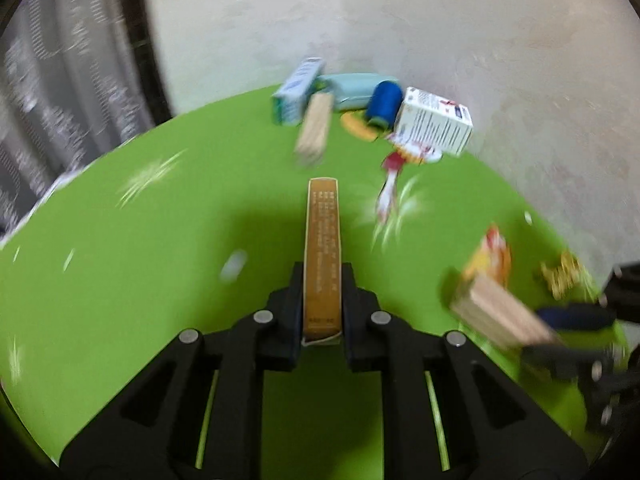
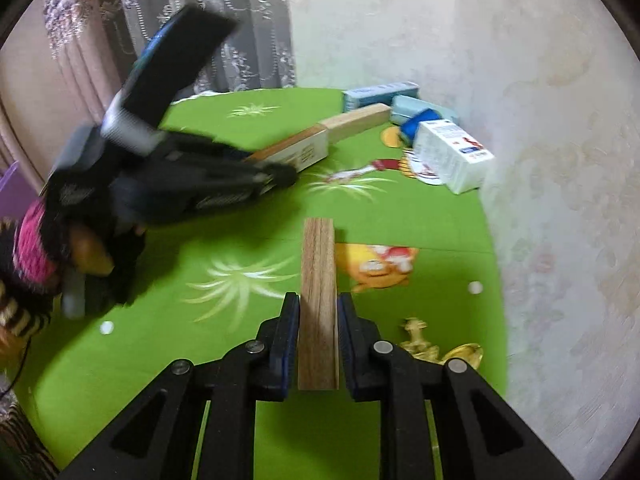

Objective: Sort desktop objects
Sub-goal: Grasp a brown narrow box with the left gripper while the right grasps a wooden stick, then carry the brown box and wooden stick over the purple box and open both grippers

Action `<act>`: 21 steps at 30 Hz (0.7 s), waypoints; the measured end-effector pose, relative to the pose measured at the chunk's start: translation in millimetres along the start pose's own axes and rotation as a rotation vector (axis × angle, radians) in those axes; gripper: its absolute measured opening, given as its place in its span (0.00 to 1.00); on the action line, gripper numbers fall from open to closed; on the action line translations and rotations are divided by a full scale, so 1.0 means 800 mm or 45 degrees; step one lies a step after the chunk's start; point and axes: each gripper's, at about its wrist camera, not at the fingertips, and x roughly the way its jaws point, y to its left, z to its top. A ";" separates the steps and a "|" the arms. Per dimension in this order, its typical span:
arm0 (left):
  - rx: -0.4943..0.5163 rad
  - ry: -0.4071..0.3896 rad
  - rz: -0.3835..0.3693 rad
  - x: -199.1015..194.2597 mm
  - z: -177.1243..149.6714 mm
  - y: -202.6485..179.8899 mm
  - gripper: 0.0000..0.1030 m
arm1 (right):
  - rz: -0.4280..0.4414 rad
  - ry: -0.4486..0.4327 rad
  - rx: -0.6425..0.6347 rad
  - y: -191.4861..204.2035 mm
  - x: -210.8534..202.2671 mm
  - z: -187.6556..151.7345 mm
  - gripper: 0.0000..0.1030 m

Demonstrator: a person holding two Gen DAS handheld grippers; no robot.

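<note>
Mid-sort, both hands loaded. My left claw is clamped on a thin brown box, narrow edge up, sticking fwd past the tips. My right claw is closed on a wood block, grain running along the fingers, far end out over the green bench.

Step, as I read it: carry phase, w/ both items lifted and headed for the pile at the back by the wall. That pile has a 2nd wood block, a light-blue carton, a blue spool and a white box, all close together, some touching.

Next move prob: bring my block alongside the 2nd wood block so like sits w/ like, and find the box a spot near the other cartons. Needs a low, level approach so I don't shove the pile.

Pose: left claw reaches in from the left, angled toward the back, its box tip near the 2nd block's end; touching or not, can't tell, too blurred. Right claw is held back, pointing straight fwd, roughly level.
</note>
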 end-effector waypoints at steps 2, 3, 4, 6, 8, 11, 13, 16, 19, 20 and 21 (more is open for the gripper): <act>-0.078 -0.011 -0.016 -0.021 -0.027 0.014 0.17 | 0.028 -0.011 -0.013 0.020 -0.006 -0.003 0.19; -0.107 -0.020 -0.011 -0.035 -0.042 0.020 0.17 | 0.038 -0.011 -0.019 0.025 -0.006 -0.003 0.19; -0.115 -0.026 -0.001 -0.046 -0.053 0.025 0.17 | 0.042 -0.013 -0.033 0.038 -0.010 -0.006 0.19; -0.128 -0.040 0.031 -0.073 -0.078 0.030 0.17 | 0.054 -0.011 -0.052 0.061 -0.015 -0.013 0.19; -0.164 -0.052 0.051 -0.100 -0.103 0.031 0.17 | 0.063 -0.015 -0.074 0.081 -0.017 -0.018 0.19; -0.203 -0.059 0.067 -0.137 -0.138 0.043 0.17 | 0.079 -0.022 -0.102 0.120 -0.023 -0.032 0.19; -0.230 -0.065 0.076 -0.161 -0.162 0.055 0.17 | 0.089 -0.026 -0.101 0.139 -0.025 -0.042 0.19; -0.279 -0.080 0.093 -0.193 -0.193 0.066 0.17 | 0.108 -0.034 -0.082 0.162 -0.022 -0.057 0.19; -0.292 -0.100 0.115 -0.228 -0.219 0.074 0.17 | 0.091 -0.040 -0.070 0.175 -0.019 -0.067 0.19; -0.288 -0.119 0.124 -0.243 -0.227 0.070 0.17 | 0.094 -0.037 -0.063 0.178 -0.023 -0.071 0.19; -0.289 -0.137 0.129 -0.254 -0.231 0.066 0.17 | 0.102 -0.033 -0.057 0.181 -0.028 -0.074 0.19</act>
